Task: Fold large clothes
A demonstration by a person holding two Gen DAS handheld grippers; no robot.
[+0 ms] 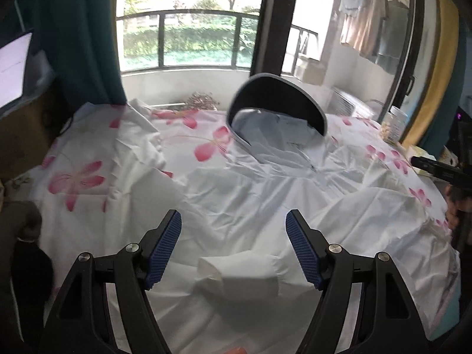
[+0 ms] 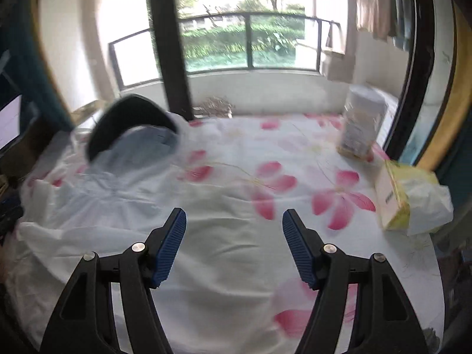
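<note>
Pale blue hooded jacket (image 1: 265,188) spread front-up across the flowered sheet (image 1: 88,177), hood (image 1: 277,109) with its dark stiff brim propped up at the far end toward the window, zipper running down the middle; laid flat like this, presumably, so sleeves and sides can be turned in one at a time. Cuff end of a sleeve (image 1: 239,274) already lying over the near body, just below and between the pads of the left gripper (image 1: 233,236), likely the first fold. Left gripper hovering over the cloth, jaws apart, nothing pinched. Right gripper (image 2: 234,236) likewise released, jaws wide, empty, over the jacket's right edge where it meets bare sheet, probably placed to take the side seam or the other sleeve. In the right wrist view, much blur; exact edge of the garment hard to tell. Further out on the sheet: clear jar (image 2: 360,126) at the far right corner, yellow box (image 2: 392,197) with a white plastic bag (image 2: 427,209) beside it, well apart from the jacket. Beyond, balcony railing (image 1: 188,38) and hanging laundry (image 1: 362,20).
</note>
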